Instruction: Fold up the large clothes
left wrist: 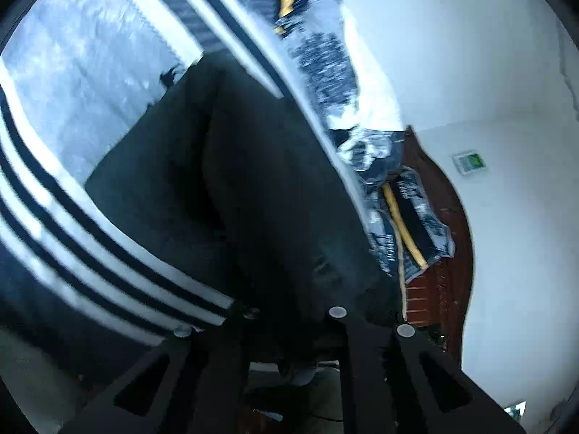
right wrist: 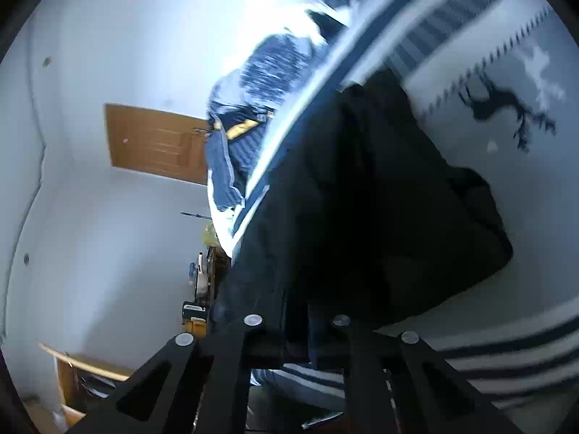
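Left wrist view: black garment [left wrist: 224, 181] stretches away from the left gripper [left wrist: 289, 347], fingers clamped on its near edge; bed [left wrist: 83, 83] beneath. Right gripper [right wrist: 300, 347] likewise pinches the opposite corner; both hands equally near.

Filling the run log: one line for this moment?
left claw: shut on black garment | right claw: shut on black garment | bed: underneath

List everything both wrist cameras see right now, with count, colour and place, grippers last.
Garment: one, black, spread on the bed, its near edge at both grippers.
Bed cover: one, pale grey with navy stripes and a dark deer print, under the garment.
Bedding heap: one, blue-white with yellow trim, along the bed's far edge.
Door: one, brown, on the white wall.
Left gripper: black, shut on the garment.
Right gripper: black, shut on the garment.
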`<state>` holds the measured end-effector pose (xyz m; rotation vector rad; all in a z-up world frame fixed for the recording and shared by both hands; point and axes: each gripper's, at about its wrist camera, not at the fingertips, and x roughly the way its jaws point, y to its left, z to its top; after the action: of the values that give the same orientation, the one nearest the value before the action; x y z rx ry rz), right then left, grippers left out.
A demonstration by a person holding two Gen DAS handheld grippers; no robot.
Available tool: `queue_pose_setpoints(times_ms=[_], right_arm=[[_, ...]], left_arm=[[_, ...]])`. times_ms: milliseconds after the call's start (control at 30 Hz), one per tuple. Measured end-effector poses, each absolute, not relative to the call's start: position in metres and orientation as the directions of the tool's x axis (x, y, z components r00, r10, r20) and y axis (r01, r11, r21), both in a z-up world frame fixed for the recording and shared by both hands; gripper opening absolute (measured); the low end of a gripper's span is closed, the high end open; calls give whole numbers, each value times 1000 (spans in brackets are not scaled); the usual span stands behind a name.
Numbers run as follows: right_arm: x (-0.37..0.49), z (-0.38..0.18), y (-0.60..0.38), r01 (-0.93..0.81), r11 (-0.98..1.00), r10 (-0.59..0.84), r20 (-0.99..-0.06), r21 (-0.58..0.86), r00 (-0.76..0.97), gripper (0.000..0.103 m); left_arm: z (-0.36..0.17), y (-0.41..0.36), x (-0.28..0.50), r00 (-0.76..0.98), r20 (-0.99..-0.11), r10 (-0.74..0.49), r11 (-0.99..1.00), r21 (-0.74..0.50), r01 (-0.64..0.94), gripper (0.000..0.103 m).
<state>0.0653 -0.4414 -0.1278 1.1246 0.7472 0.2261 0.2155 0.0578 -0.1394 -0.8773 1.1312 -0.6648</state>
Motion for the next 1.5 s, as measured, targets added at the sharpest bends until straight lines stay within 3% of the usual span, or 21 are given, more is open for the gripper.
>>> queue_pose_setpoints(times_ms=[300,533,800,933,1000,1033,1067,1133,1167,1200,1233,1367,1500], right_arm=[[-41,-90,-423,41,365,581,-262,930,770,6],[-46,-72,-422,-18,348,604,-209,937,769,6],[92,-68,-457,-24,401,581,-234,916,780,5],[182,-93,-490,68,429,549,-320,901,772,5],[217,-111,-503,127,447,522,-373,886,767,5],[241,-127,-510,168,460,505,-413,872,758,9],[252,-137,-515,196,467,496,-438,863,750,10],[275,-159,-525,283,469,476,-509,837,717,16],[277,-164,-529,288,474,465,-514,832,721,34],[277,-165,-530,283,484,449,-512,828,732,50],[270,-161,-532,277,513,399,-512,812,760,79],[245,-153,-526,248,603,333,-522,758,785,83],[242,-176,-511,337,712,247,-669,616,701,83]], left_arm=[[-102,111,133,304,-408,-861,440,-897,45,6],[-89,117,153,331,-348,-877,385,-921,50,6],[-77,68,304,317,-358,-878,399,-914,74,6],[-102,46,375,312,-429,-848,449,-893,-8,9],[-123,40,405,312,-471,-825,480,-876,-54,16],[-131,39,415,318,-489,-813,494,-867,-71,29],[-138,40,423,322,-510,-798,511,-855,-88,52],[-143,50,429,372,-529,-763,532,-840,-106,73],[-142,59,428,409,-521,-749,532,-841,-97,79],[-139,67,426,441,-514,-736,537,-839,-83,81],[-138,74,425,461,-521,-718,550,-831,-82,83],[-147,76,415,472,-601,-645,664,-747,-43,83],[-173,39,414,377,-710,-595,767,-642,2,82]])
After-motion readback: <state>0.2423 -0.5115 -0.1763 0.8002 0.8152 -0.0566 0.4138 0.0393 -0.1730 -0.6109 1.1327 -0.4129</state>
